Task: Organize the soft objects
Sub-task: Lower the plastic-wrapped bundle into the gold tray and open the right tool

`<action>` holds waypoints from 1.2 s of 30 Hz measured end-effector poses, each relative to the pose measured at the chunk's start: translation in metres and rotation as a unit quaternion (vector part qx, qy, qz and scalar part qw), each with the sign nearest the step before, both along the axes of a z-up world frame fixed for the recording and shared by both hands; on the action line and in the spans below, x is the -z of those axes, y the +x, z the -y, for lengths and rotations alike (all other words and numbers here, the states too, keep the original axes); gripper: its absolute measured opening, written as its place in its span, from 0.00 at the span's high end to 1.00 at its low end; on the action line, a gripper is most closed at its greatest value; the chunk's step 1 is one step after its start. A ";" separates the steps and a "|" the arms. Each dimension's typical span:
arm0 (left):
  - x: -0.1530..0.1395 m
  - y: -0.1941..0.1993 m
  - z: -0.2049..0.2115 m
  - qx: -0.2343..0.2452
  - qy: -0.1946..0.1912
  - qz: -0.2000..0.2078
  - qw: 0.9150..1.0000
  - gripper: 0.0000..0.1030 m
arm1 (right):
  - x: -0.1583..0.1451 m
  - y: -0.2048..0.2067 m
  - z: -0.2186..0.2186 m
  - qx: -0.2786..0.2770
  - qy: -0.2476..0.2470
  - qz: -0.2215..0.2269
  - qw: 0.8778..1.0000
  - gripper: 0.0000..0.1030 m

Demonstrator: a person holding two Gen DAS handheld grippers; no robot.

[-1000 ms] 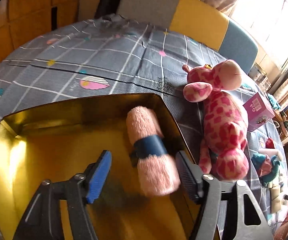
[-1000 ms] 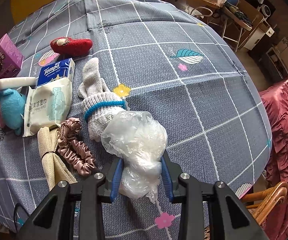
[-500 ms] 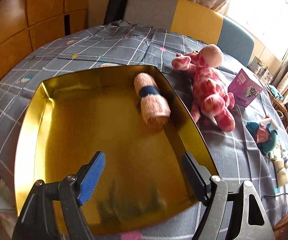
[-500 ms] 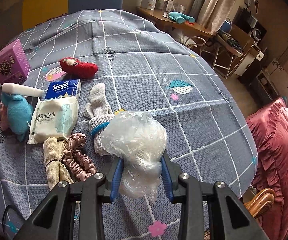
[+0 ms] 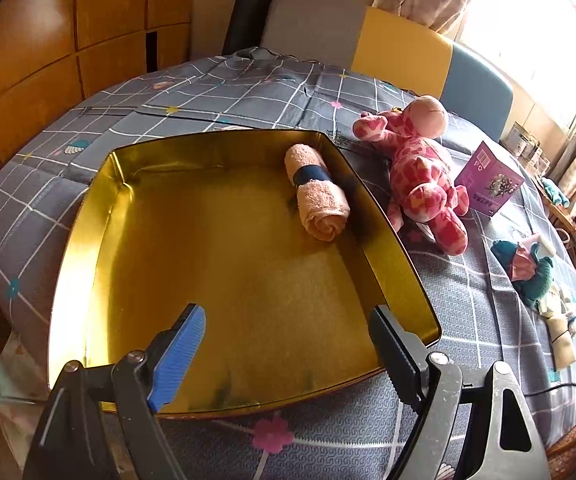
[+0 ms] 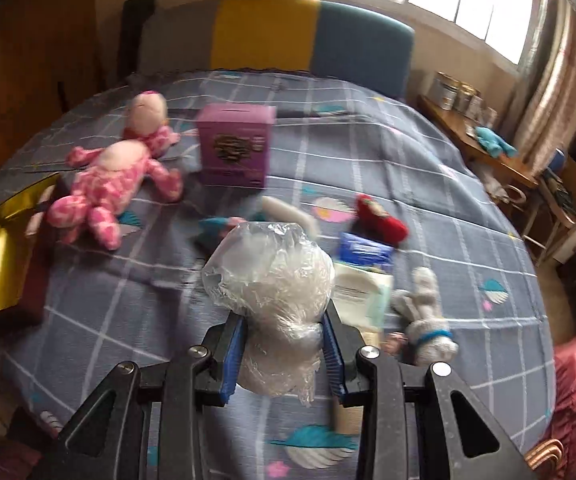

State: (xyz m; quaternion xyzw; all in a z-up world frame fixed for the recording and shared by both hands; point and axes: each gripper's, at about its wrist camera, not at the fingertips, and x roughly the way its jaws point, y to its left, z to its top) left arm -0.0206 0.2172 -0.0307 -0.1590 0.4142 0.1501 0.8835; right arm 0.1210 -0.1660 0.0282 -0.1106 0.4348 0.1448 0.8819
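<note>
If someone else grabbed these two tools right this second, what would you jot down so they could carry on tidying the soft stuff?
Left hand-held gripper: open, holding nothing, over the near edge of the gold tin.
Right hand-held gripper: shut on the crumpled plastic bag, lifted above the table.
Done: the rolled pink towel lies inside the tin, by its right wall.
Left: the bag probably goes into the tin next. Still out on the cloth: pink plush giraffe, red plush, grey knit glove, teal plush. The purple box and tissue packs may not belong.
</note>
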 end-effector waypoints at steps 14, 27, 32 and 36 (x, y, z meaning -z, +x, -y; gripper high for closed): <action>-0.017 -0.021 -0.016 -0.022 0.018 0.023 0.999 0.17 | 0.028 -0.036 -0.225 -0.248 0.062 -0.074 0.964 0.66; -0.007 -0.026 -0.040 -0.050 0.001 0.016 0.999 0.16 | 0.068 -0.028 -0.318 -0.285 0.010 -0.100 0.953 0.60; -0.001 -0.026 -0.044 -0.057 -0.001 0.008 0.998 0.16 | 0.077 -0.024 -0.319 -0.275 0.009 -0.101 0.956 0.42; 0.001 -0.026 -0.043 -0.055 0.000 0.006 0.998 0.16 | 0.074 -0.026 -0.314 -0.276 0.026 -0.095 0.956 0.37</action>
